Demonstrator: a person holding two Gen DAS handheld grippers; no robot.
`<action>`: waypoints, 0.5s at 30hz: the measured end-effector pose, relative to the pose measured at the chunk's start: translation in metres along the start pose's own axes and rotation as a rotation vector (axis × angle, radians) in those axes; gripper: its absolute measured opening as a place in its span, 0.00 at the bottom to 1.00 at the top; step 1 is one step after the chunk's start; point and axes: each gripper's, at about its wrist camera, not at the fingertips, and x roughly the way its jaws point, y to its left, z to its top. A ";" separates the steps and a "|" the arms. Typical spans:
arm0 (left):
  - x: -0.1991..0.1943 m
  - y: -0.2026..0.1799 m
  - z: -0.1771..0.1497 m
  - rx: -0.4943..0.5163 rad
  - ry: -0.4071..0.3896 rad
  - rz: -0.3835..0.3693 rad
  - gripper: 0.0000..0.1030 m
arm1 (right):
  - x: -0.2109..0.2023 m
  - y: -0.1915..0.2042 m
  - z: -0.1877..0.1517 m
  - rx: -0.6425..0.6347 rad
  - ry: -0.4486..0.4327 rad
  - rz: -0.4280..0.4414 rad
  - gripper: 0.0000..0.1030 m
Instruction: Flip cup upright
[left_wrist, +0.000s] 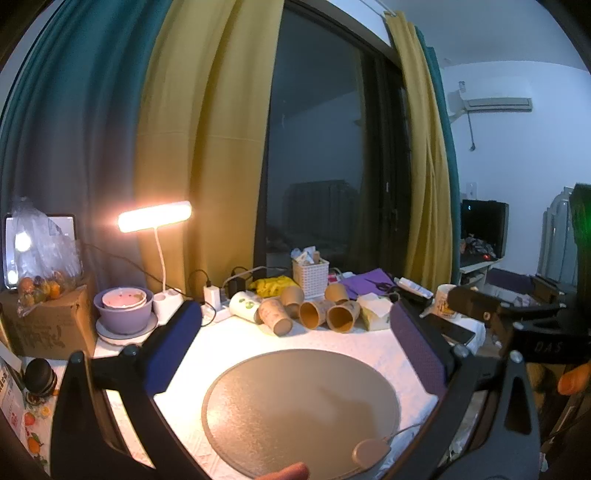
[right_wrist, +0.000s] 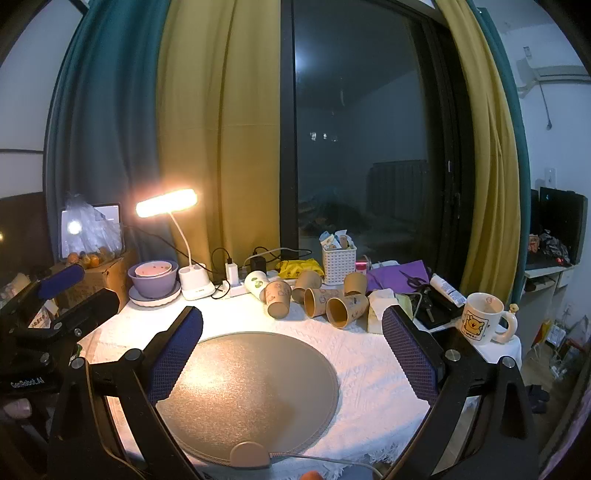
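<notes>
Several brown paper cups (left_wrist: 314, 312) (right_wrist: 321, 301) lie on their sides in a cluster at the back of the white-covered table, with a white paper cup (left_wrist: 245, 304) (right_wrist: 256, 282) lying at their left. My left gripper (left_wrist: 295, 325) is open and empty, held above the round grey mat (left_wrist: 299, 410), short of the cups. My right gripper (right_wrist: 291, 325) is open and empty, above the same mat (right_wrist: 247, 395). The left gripper also shows at the left edge of the right wrist view (right_wrist: 59, 295).
A lit desk lamp (right_wrist: 166, 203) and purple bowls (right_wrist: 153, 278) stand back left. A white basket (right_wrist: 338, 262), purple paper with scissors (right_wrist: 402, 275) and a cartoon mug (right_wrist: 480, 317) stand to the right. A power strip with chargers (right_wrist: 236, 280) lies behind the cups.
</notes>
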 end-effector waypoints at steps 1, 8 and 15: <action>0.000 0.000 0.000 -0.004 0.000 -0.002 1.00 | 0.000 0.000 0.000 0.000 0.000 0.000 0.96; -0.001 0.004 -0.002 -0.013 -0.002 0.003 1.00 | 0.000 0.000 0.001 0.002 0.002 0.001 0.96; 0.000 0.008 0.000 -0.021 -0.005 0.006 1.00 | 0.000 0.001 0.001 0.001 0.000 0.003 0.96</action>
